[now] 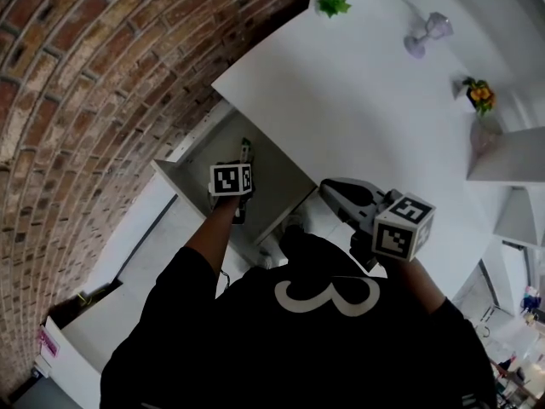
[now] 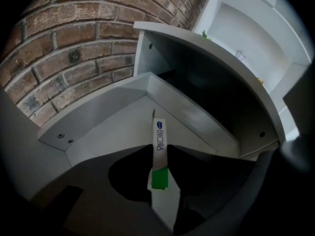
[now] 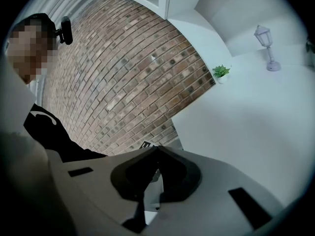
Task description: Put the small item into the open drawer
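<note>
A slim white stick packet [image 2: 159, 134] with blue print and a green band is the small item. My left gripper [image 2: 160, 150] is shut on it, its free end pointing into the open white drawer [image 2: 113, 132]. From the head view, the left gripper [image 1: 243, 162] hangs over the drawer [image 1: 277, 177], with the packet [image 1: 246, 148] sticking out in front of it. My right gripper [image 1: 332, 192] is held right of the drawer, above the cabinet's front edge. Its jaws [image 3: 157, 149] are shut with nothing between them.
The white cabinet top [image 1: 366, 100] carries a small green plant [image 1: 333, 2], a pale lantern ornament [image 1: 428, 32] and a pot of orange flowers [image 1: 479, 94]. A brick wall [image 1: 102, 75] runs along the left of the drawer. The person's dark shirt fills the lower head view.
</note>
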The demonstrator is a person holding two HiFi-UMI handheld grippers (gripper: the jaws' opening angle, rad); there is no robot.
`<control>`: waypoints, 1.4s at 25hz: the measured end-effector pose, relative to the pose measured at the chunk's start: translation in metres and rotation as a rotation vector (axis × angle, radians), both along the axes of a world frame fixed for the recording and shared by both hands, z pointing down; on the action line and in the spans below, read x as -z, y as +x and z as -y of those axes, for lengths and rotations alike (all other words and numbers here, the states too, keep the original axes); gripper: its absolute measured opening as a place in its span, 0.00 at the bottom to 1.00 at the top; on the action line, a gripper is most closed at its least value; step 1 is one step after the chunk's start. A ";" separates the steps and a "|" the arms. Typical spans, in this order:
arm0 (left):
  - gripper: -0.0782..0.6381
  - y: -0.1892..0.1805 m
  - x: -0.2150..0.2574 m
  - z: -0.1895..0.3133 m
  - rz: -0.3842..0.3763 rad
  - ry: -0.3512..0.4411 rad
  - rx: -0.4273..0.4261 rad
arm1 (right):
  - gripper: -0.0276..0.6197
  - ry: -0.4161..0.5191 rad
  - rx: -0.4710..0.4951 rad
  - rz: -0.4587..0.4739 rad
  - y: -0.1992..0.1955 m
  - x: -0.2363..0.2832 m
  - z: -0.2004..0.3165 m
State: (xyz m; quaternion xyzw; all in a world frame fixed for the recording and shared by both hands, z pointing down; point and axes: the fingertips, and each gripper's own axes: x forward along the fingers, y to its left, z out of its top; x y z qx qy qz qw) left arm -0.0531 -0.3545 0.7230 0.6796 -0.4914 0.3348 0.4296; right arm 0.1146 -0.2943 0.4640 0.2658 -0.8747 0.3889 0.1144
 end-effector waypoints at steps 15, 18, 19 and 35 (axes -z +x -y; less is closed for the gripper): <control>0.46 0.019 -0.002 -0.006 -0.086 -0.024 -0.030 | 0.06 -0.016 -0.016 0.014 0.001 0.001 -0.005; 0.51 0.020 0.009 -0.004 -0.115 -0.003 -0.005 | 0.06 -0.012 -0.022 0.019 -0.001 0.005 -0.009; 0.52 0.018 0.015 -0.002 -0.124 0.012 0.010 | 0.06 -0.011 -0.024 0.021 -0.002 0.006 -0.011; 0.23 0.014 0.243 -0.046 -0.470 0.372 -0.008 | 0.06 0.087 -0.033 0.082 -0.038 0.051 -0.065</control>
